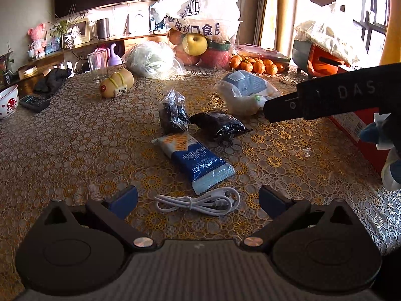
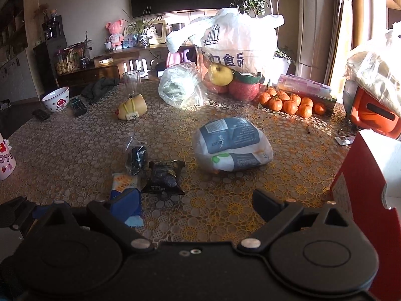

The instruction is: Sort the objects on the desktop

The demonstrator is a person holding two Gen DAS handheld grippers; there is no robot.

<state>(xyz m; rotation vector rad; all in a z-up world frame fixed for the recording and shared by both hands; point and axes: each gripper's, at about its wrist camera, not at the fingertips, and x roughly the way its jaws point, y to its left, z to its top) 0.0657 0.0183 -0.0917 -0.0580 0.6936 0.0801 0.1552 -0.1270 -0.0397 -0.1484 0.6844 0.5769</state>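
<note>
Left gripper (image 1: pixel 198 202): fingers spread wide, holding nothing, positioned low over the lace-patterned tablecloth (image 1: pixel 75 150). A coiled white cable (image 1: pixel 198 202) lies on the cloth between the two blue finger pads (image 1: pixel 124 202), touching neither.

Just beyond the cable lies a blue-and-white snack packet (image 1: pixel 195 160), placed diagonally. Two dark wrapped snacks follow farther out: one clear-topped dark packet (image 1: pixel 173 111) standing upright, and one black packet (image 1: pixel 220 125) lying flat to its right. A white-and-blue bag (image 1: pixel 246 91) rests farther right.

Right gripper (image 2: pixel 196 204): fingers spread, empty, held above the cloth near the right table edge. In the left wrist view its black body enters from the right. A red box (image 2: pixel 363 175) stands at the right, just beside this gripper.

Far side of the table: a glass (image 1: pixel 97 66), a yellow figurine (image 1: pixel 116 85) lying on its side, a plastic bag of fruit (image 1: pixel 200 25), a group of mandarins (image 1: pixel 258 65). A mushroom-print bowl (image 1: pixel 7 101) sits at the left edge beside a remote control (image 1: pixel 33 102)
</note>
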